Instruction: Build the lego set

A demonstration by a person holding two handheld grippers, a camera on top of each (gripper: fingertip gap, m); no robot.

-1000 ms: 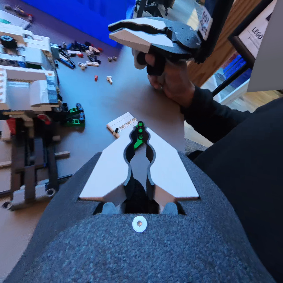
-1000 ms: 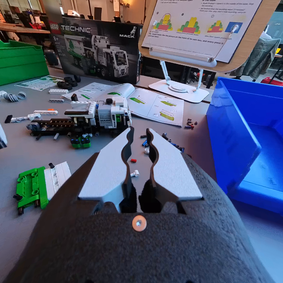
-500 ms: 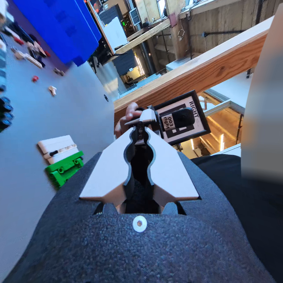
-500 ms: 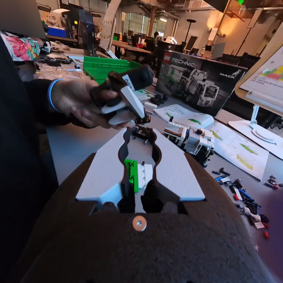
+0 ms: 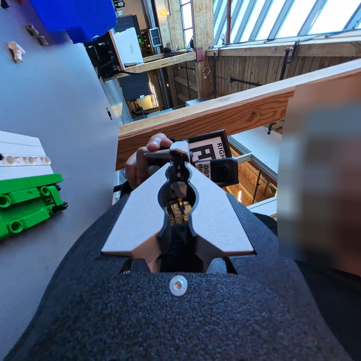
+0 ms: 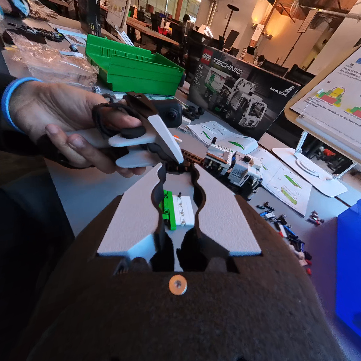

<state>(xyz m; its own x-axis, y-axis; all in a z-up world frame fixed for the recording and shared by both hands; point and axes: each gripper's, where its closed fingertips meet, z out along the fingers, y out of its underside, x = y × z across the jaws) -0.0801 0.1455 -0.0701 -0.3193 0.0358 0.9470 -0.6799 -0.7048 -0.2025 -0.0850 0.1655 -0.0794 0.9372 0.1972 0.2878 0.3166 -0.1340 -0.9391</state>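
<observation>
My left gripper (image 5: 179, 166) is shut on a small black Lego beam with holes (image 5: 178, 172) and holds it in the air, off the table edge. My right gripper (image 6: 178, 169) is open, its tips on either side of that black beam (image 6: 174, 168). In the left wrist view the right gripper's fingers (image 5: 175, 150) show one above and one below the beam. A green and white panel assembly (image 6: 175, 211) lies flat on the grey table (image 6: 97, 191); it also shows in the left wrist view (image 5: 25, 205). The partly built white truck (image 6: 232, 168) stands behind it.
A green bin (image 6: 132, 68), the set's box (image 6: 240, 95) and an open instruction booklet (image 6: 224, 138) stand at the back. A blue bin (image 6: 347, 254) is at the right, loose small pieces (image 6: 283, 224) beside it. A board on a white stand (image 6: 322, 97) is far right. The tips of both grippers are at nearly the same place. Left tips and right tips are each some 15 centimetres from the partly built white truck (image 6: 232, 168).
Both grippers have lifted off the table and turned to face each other. The left one has carried the black beam up, and the open right one has closed in around it.
</observation>
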